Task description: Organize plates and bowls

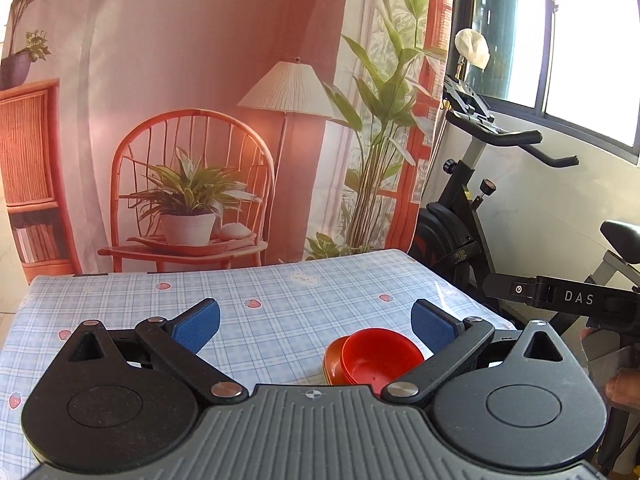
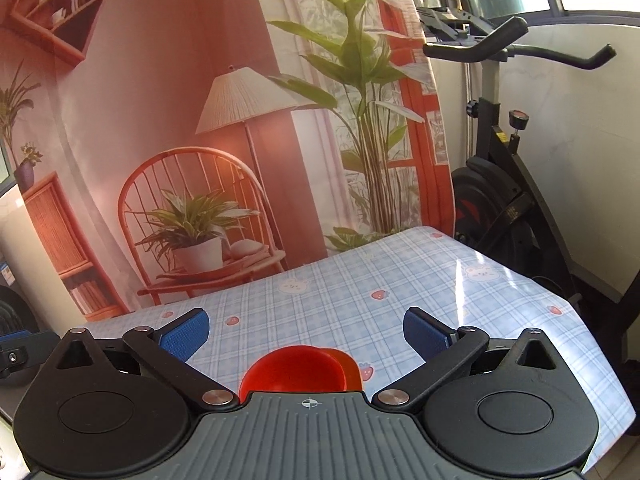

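A red bowl (image 1: 380,356) sits nested in an orange dish (image 1: 332,360) on the blue checked tablecloth (image 1: 280,304). In the left wrist view the stack lies low and right of centre, close to the right blue pad (image 1: 430,324). My left gripper (image 1: 316,322) is open above the table with nothing between its fingers. In the right wrist view the red bowl (image 2: 296,372) and the orange dish (image 2: 352,368) show just over the gripper body, partly hidden by it. My right gripper (image 2: 306,334) is open too, wide and empty, raised above the stack.
A printed backdrop (image 1: 200,120) of a chair, lamp and plants hangs behind the table. An exercise bike (image 1: 480,208) stands off the table's right side, close to its edge. The other gripper's black arm (image 1: 560,300) shows at the right of the left wrist view.
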`<state>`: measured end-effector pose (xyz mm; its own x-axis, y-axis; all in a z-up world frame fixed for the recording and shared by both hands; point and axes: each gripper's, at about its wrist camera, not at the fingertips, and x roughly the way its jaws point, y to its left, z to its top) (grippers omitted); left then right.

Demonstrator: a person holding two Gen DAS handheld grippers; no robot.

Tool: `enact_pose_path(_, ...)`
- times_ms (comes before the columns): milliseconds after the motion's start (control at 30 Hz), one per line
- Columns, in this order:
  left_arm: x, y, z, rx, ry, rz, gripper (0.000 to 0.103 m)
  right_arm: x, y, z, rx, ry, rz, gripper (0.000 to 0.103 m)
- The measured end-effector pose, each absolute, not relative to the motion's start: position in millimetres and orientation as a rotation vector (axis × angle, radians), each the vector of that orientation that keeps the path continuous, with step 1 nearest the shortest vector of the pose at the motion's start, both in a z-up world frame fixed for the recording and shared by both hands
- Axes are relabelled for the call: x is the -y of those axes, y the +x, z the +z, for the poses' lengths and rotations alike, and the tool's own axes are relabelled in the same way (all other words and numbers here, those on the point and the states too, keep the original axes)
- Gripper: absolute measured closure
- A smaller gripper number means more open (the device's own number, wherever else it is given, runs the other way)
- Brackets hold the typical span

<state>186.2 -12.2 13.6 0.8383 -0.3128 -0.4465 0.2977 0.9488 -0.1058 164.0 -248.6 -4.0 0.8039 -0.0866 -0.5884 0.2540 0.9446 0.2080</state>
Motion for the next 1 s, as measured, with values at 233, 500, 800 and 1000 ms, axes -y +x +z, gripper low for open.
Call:
enact_pose_path(233, 6.0, 128.6, 56.9, -0.373, 0.003, -0.253, 0.001, 215.0, 128.7, 49.1, -0.54, 0.222, -0.13, 0.0)
enact_pose_path(500, -6.2, 64.9, 86.3, -0.318, 0.04, -0.172, 0.001, 169.6, 85.3, 99.9, -0.491, 0.116, -0.032, 0.0)
enact_pose_path(800, -11.1, 49.4, 94.8, -0.317, 0.091, -0.074, 0.001, 143.7, 65.7, 122.3, -0.419, 0.073, -0.044, 0.0)
enact_pose_path(1000, -9.6, 49.0, 91.8, -0.331, 0.083, -0.1, 0.001, 146.4, 64.4, 120.3, -0.427, 0.076, -0.055, 0.0)
